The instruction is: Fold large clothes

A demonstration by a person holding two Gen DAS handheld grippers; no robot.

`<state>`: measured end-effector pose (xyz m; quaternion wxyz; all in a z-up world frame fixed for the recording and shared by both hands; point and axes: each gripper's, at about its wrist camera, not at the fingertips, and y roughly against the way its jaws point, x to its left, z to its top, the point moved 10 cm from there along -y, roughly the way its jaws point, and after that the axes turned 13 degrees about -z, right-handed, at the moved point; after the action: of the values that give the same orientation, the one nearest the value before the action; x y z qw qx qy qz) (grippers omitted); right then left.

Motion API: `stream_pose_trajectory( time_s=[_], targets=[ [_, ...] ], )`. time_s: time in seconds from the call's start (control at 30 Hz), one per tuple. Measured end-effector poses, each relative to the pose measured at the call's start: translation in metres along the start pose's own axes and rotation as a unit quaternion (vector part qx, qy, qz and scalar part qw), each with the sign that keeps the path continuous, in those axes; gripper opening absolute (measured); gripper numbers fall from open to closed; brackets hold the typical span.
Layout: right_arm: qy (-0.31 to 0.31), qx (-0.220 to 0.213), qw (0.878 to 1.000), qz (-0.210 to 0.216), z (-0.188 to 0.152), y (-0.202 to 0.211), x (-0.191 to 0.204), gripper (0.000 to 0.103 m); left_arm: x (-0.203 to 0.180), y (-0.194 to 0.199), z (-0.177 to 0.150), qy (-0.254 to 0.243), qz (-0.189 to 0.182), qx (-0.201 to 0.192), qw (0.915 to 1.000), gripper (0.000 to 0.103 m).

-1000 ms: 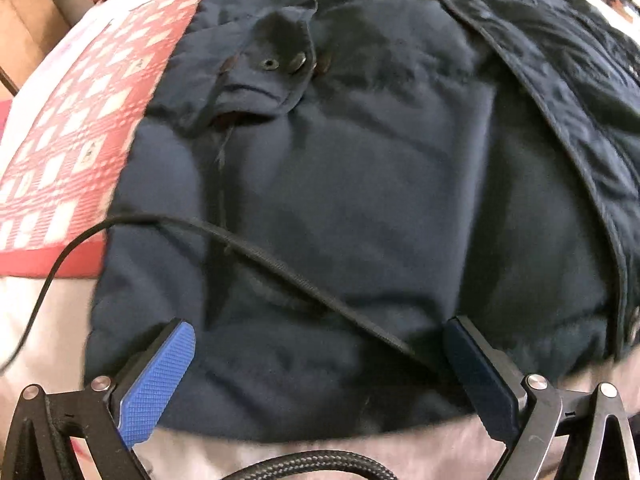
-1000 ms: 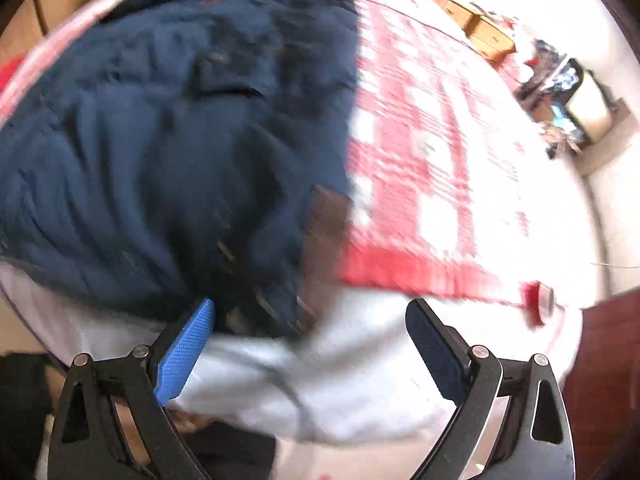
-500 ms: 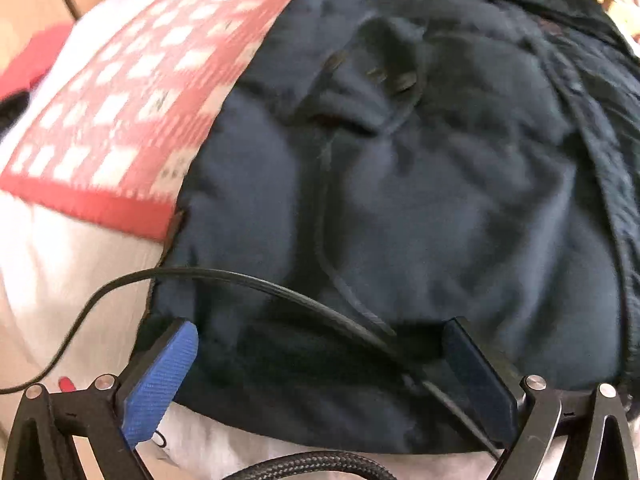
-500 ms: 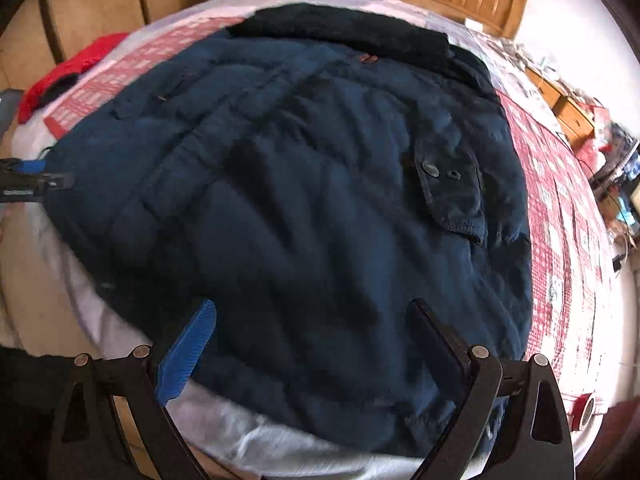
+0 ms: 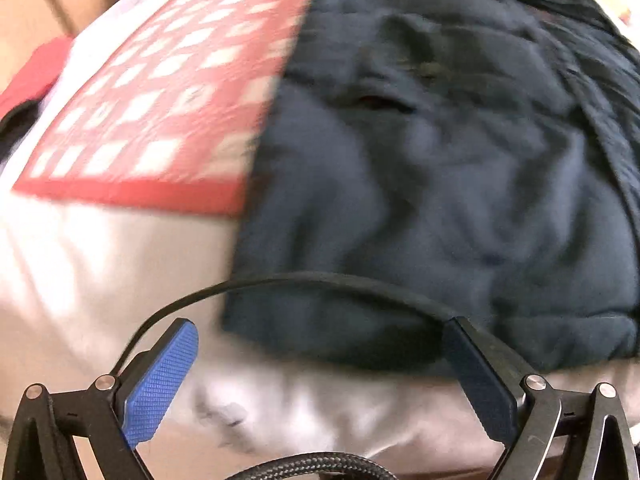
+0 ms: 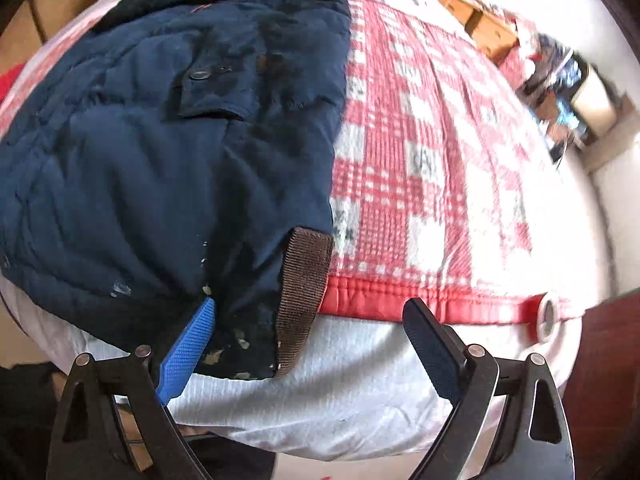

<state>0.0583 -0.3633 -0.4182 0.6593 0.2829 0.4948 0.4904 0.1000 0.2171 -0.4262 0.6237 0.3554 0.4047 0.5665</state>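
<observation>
A large navy padded jacket (image 5: 460, 168) lies spread flat on the bed; it also shows in the right wrist view (image 6: 160, 152), with a buttoned pocket flap (image 6: 208, 92) and a brown ribbed cuff (image 6: 304, 292) at its near right corner. My left gripper (image 5: 320, 340) is open and empty, just short of the jacket's near left hem corner. My right gripper (image 6: 308, 320) is open and empty, its jaws standing either side of the brown cuff at the bed's near edge.
A red-and-white checked quilt (image 5: 160, 92) covers the bed (image 6: 420, 160) over a white sheet (image 5: 100, 260). A black cable (image 5: 320, 278) arcs across the left wrist view. Wooden furniture and clutter (image 6: 560, 80) stand at the far right.
My left gripper has drawn back and to the left, off the jacket's hem. My right gripper has swung right, from over the jacket's middle to its brown cuff corner.
</observation>
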Motion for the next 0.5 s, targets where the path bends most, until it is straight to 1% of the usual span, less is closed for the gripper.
stream_pose_trajectory(
  time_s=[0.03, 0.1, 0.13, 0.2, 0.3, 0.37, 0.4, 0.47, 0.5],
  targets=[
    [0.005, -0.003, 1.000, -0.004, 0.002, 0.003, 0.003, 0.095, 0.012, 0.002, -0.001, 0.021, 0.008, -0.001, 0.9997, 0.102],
    [0.007, -0.010, 1.000, 0.004, 0.008, 0.011, 0.015, 0.095, 0.039, 0.006, -0.005, 0.061, 0.027, -0.001, 0.9978, 0.102],
    [0.009, -0.014, 1.000, 0.006, 0.012, 0.013, 0.020, 0.095, 0.047, 0.009, -0.005, 0.072, 0.032, -0.004, 0.9969, 0.102],
    [0.017, -0.027, 0.999, 0.016, 0.029, 0.020, 0.038, 0.095, 0.054, 0.010, 0.000, 0.074, 0.039, -0.011, 0.9964, 0.102],
    [0.036, -0.059, 0.997, 0.034, 0.051, 0.034, 0.068, 0.095, 0.051, 0.006, 0.012, 0.056, 0.040, -0.018, 0.9975, 0.102],
    [0.054, -0.071, 0.995, 0.045, 0.062, 0.041, 0.089, 0.095, 0.054, 0.003, 0.016, 0.058, 0.048, -0.019, 0.9970, 0.102],
    [0.061, -0.073, 0.994, 0.047, 0.064, 0.042, 0.095, 0.095, 0.062, 0.008, 0.013, 0.071, 0.064, -0.023, 0.9952, 0.102],
    [0.068, -0.074, 0.994, 0.049, 0.065, 0.043, 0.100, 0.095, 0.082, 0.022, 0.003, 0.113, 0.073, -0.031, 0.9905, 0.102],
    [0.066, -0.073, 0.994, 0.047, 0.063, 0.044, 0.095, 0.095, 0.103, 0.035, -0.007, 0.131, 0.102, -0.028, 0.9858, 0.102]
  ],
)
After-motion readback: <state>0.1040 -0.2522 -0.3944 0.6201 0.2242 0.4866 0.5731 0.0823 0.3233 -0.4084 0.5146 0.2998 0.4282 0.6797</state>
